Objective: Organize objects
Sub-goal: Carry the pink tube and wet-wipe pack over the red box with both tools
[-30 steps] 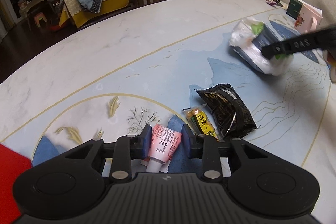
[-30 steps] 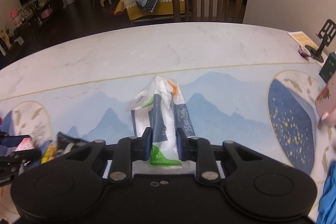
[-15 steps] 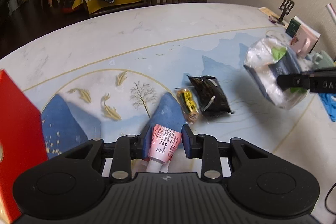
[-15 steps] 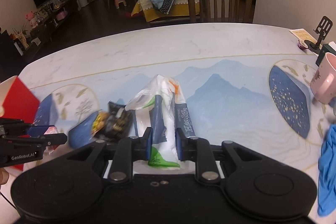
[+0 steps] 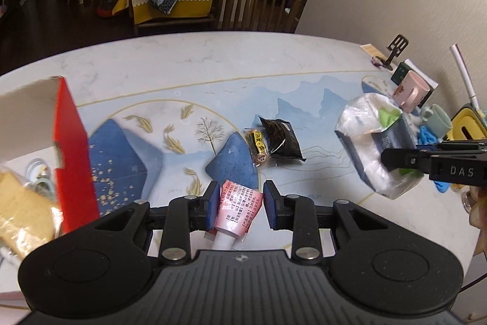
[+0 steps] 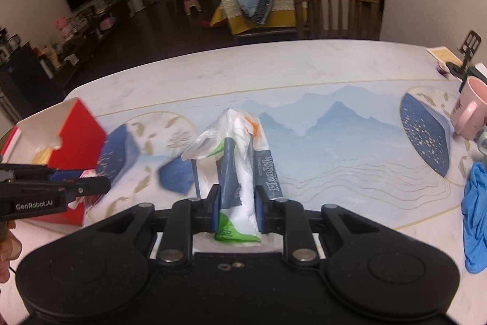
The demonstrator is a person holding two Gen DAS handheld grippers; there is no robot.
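Observation:
My left gripper [image 5: 238, 191] is shut on a pink tube [image 5: 236, 207] with red print, held above the table. My right gripper [image 6: 236, 197] is shut on a clear plastic tissue pack [image 6: 243, 160] with blue and green print; the pack also shows in the left wrist view [image 5: 374, 139], lifted off the table. An open red box [image 5: 71, 148] stands at the left, with a yellow sponge-like item [image 5: 21, 209] inside; it shows in the right wrist view too [image 6: 77, 139]. A black snack packet [image 5: 281, 139] and a small yellow packet [image 5: 257, 142] lie mid-table.
A pink mug [image 6: 467, 111], a green mug [image 5: 435, 119], a blue cloth [image 6: 474, 212] and a black phone stand [image 6: 465, 54] sit at the table's right side. A yellow box [image 5: 467, 124] is by the wall. A wooden chair [image 5: 261, 8] stands behind the table.
Both grippers have pulled back and risen with their loads. The red box has come into view at the left, and the left gripper now sits beside it.

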